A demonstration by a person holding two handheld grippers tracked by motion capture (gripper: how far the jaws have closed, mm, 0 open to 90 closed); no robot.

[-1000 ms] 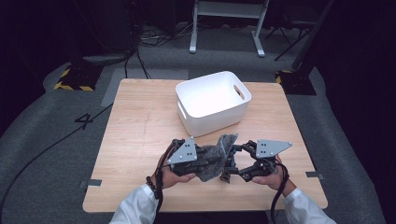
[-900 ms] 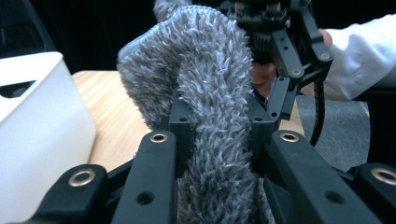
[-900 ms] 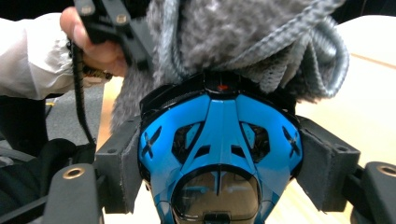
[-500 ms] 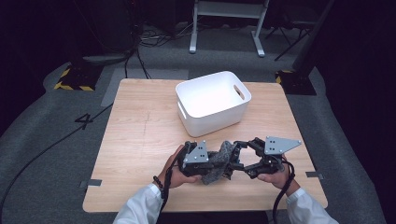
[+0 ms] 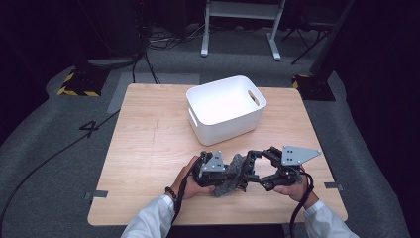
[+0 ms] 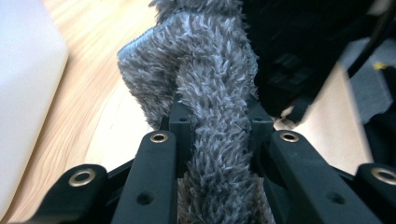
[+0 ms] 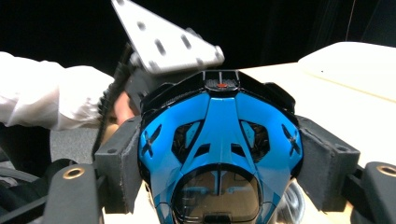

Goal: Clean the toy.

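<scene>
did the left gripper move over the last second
Yes. The left gripper, shut on the grey fuzzy cloth, came nearer the table's front edge, farther from the white bin.

Dim room; grey floor [image 5: 59,163]; wooden table [image 5: 143,148]; white metal stand [image 5: 240,20] behind

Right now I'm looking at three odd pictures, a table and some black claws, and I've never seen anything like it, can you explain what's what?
A person sits at a wooden table, holding a two-jaw gripper in each hand. The high view looks down from above; the other two come from cameras riding on the grippers. The left gripper is clamped on a fluffy grey cloth. The right gripper squeezes a blue and black toy car. Behind them stands a white bin.
</scene>
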